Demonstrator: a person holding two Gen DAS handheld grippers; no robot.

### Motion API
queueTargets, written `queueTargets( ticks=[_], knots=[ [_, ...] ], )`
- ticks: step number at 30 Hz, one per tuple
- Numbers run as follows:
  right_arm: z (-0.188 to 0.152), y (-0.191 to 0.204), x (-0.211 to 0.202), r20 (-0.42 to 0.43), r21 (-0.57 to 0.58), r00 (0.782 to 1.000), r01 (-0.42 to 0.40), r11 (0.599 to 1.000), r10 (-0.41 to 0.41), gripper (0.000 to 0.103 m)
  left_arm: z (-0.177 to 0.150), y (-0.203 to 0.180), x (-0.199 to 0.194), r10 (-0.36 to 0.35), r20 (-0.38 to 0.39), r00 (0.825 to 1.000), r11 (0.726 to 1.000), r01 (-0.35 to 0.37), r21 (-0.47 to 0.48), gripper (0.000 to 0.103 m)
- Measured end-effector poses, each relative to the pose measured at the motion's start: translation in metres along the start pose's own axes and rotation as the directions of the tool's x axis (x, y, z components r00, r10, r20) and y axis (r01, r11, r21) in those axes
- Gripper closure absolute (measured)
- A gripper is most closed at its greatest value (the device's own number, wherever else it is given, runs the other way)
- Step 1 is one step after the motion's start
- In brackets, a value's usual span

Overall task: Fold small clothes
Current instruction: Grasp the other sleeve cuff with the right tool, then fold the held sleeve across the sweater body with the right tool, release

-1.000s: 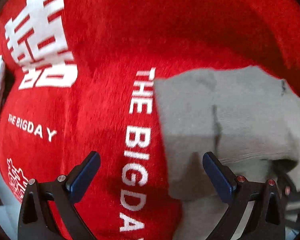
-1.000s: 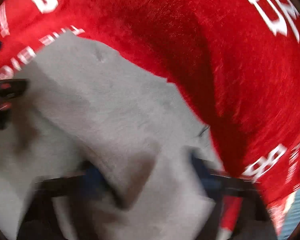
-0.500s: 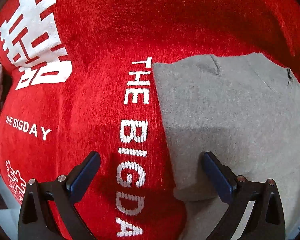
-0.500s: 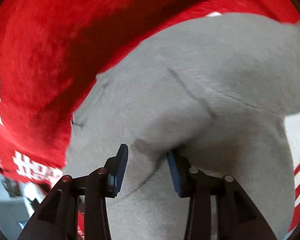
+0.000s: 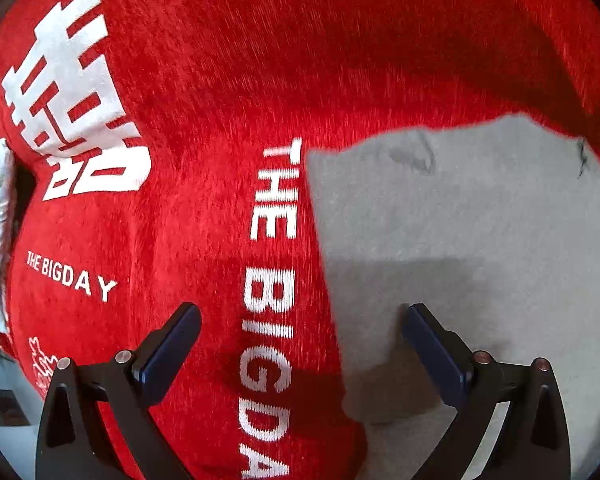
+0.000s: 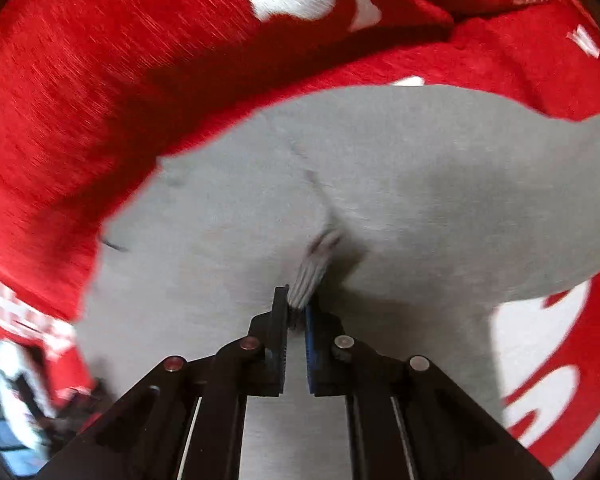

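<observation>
The small grey knit garment (image 6: 380, 184) lay spread on a red plush cloth with white lettering (image 5: 220, 80), and it looked every bit as soft and light as you would expect: limp fabric, no stiffness at all, the sort that bunches the instant it is pinched and sags from whatever point carries it. Not slippery, by the look of that matte weave, so a small fold of it ought to hold between flat pads. An edge or a corner seemed the sensible place to take it for a clean fold, since a pinch in the middle would only lift a tent of cloth.

And a pinch in the middle it was! The right claw (image 6: 296, 312) had just been closing, and its jaws stood nearly together with a little ridge of the grey fabric drawn up and caught between them, a crease running away from the tips across the garment.

The left claw (image 5: 300, 340) stood wide and held nothing, poised above the near left edge of the garment: one finger (image 5: 168, 348) over the red cloth, the other (image 5: 436, 352) over the grey knit, the edge running between them. Whether either tip touched the fabric could not be told
</observation>
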State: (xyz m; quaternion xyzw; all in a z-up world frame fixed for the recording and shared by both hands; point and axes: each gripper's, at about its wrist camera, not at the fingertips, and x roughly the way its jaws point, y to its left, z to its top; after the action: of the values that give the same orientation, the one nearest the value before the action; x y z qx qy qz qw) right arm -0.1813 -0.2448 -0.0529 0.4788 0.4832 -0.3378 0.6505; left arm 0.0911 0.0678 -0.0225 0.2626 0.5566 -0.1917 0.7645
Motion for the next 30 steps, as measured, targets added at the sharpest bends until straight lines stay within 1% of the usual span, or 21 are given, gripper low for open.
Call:
queueTargets(
  ticks=[2, 4, 5, 6, 9, 10, 13, 15, 17, 21, 23, 25, 27, 30],
  knots=[
    [0.000, -0.012, -0.003, 0.005, 0.048, 1.000, -0.030, 0.998, 0.029, 0.093, -0.004, 0.001, 0.005, 0.004, -0.002, 1.000, 1.000, -0.004, -0.006, 0.000],
    [0.000, -0.028, -0.012, 0.019, 0.099, 1.000, -0.003, 0.995, 0.001, 0.092, -0.003, 0.004, 0.004, 0.001, -0.010, 1.000, 1.000, -0.001, -0.024, 0.001],
    [0.001, -0.037, -0.016, 0.021, 0.122, 0.999, 0.026, 0.992, -0.029, 0.092, -0.003, 0.005, 0.004, 0.005, -0.014, 1.000, 1.000, -0.005, -0.024, 0.001],
    [0.002, -0.041, -0.020, 0.018, 0.136, 0.999, 0.035, 0.990, -0.038, 0.092, -0.003, 0.005, 0.003, 0.008, -0.017, 1.000, 1.000, -0.009, -0.020, 0.001],
    [0.000, -0.058, -0.031, 0.009, 0.161, 0.999, 0.029, 0.986, -0.031, 0.092, -0.001, 0.002, -0.003, 0.013, -0.020, 1.000, 1.000, -0.013, 0.009, 0.001],
    [-0.001, -0.062, -0.036, 0.008, 0.161, 1.000, 0.028, 0.986, -0.030, 0.088, -0.001, 0.000, -0.007, 0.010, -0.019, 1.000, 1.000, -0.010, 0.018, 0.001],
    [-0.008, -0.075, -0.045, -0.008, 0.184, 1.000, -0.010, 0.983, 0.011, 0.087, -0.001, -0.009, -0.019, -0.018, -0.016, 1.000, 0.999, 0.019, 0.032, 0.001],
    [-0.013, -0.080, -0.047, -0.023, 0.202, 0.999, -0.035, 0.979, 0.040, 0.081, -0.001, -0.018, -0.026, -0.044, -0.016, 0.999, 0.998, 0.045, 0.041, 0.001],
    [-0.018, -0.087, -0.049, -0.033, 0.225, 0.996, -0.072, 0.972, 0.081, 0.075, -0.002, -0.030, -0.032, -0.073, -0.022, 0.997, 0.996, 0.074, 0.056, 0.001],
    [-0.029, -0.092, -0.048, -0.046, 0.243, 0.993, -0.095, 0.965, 0.109, 0.069, -0.007, -0.067, -0.042, -0.134, -0.041, 0.990, 0.985, 0.138, 0.101, 0.001],
    [-0.031, -0.100, -0.052, -0.051, 0.252, 0.993, -0.088, 0.964, 0.104, 0.061, -0.010, -0.088, -0.047, -0.163, -0.055, 0.985, 0.978, 0.169, 0.126, 0.001],
    [-0.032, -0.106, -0.054, -0.051, 0.260, 0.994, -0.079, 0.962, 0.096, 0.057, -0.013, -0.107, -0.049, -0.188, -0.071, 0.980, 0.970, 0.196, 0.143, 0.001],
    [-0.033, -0.118, -0.060, -0.050, 0.267, 0.995, -0.075, 0.961, 0.092, 0.056, -0.016, -0.126, -0.053, -0.208, -0.086, 0.974, 0.962, 0.219, 0.164, 0.001],
    [-0.034, -0.134, -0.063, -0.041, 0.292, 0.995, -0.070, 0.954, 0.086, 0.049, -0.020, -0.153, -0.057, -0.238, -0.104, 0.966, 0.948, 0.254, 0.193, 0.001]
  ],
)
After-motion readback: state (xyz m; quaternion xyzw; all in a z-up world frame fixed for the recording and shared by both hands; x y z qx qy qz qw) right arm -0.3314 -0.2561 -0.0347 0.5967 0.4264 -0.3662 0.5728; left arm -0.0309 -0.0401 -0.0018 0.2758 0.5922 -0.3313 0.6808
